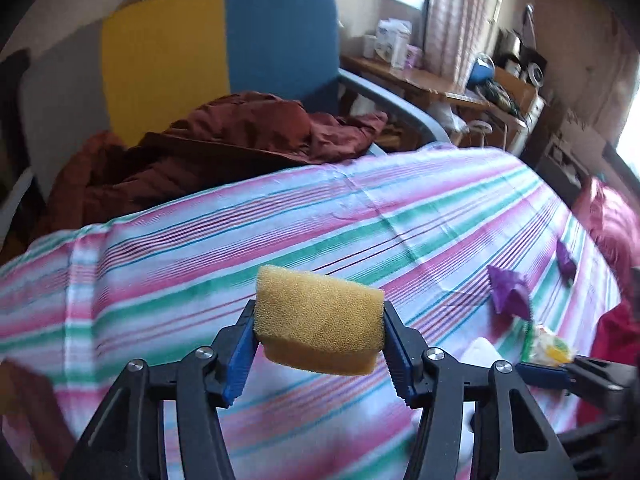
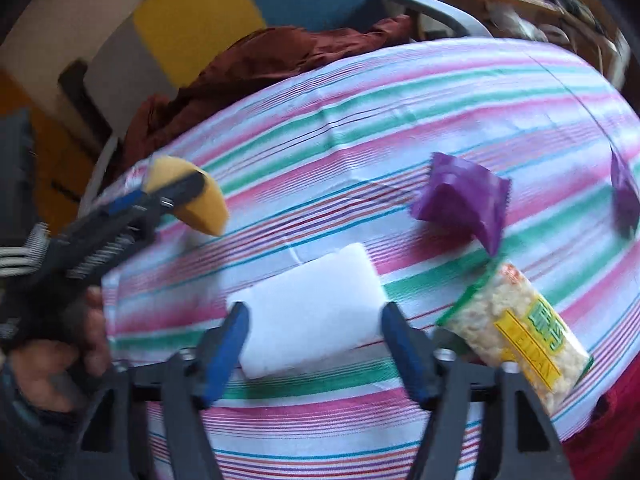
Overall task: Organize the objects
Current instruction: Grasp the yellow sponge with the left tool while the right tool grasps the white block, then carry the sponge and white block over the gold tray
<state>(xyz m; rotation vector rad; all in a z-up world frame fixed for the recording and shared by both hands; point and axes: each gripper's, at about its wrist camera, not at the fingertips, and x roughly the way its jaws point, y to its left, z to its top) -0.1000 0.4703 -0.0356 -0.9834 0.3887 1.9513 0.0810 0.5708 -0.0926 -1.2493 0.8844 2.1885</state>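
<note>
Yellow porous sponge [image 1: 320, 322], slightly squashed

light: window daylight, glare | blur: motion-smeared | edges: fisheye-bent, dark corners

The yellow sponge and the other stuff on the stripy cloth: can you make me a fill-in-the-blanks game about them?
1. The left gripper is shut on the yellow ____.
2. The white block lies between the open fingers of the ____ gripper.
3. The crumpled wrapper is coloured ____.
4. The snack packet lies on the ____ cloth.

Missing words: sponge, right, purple, striped
</note>
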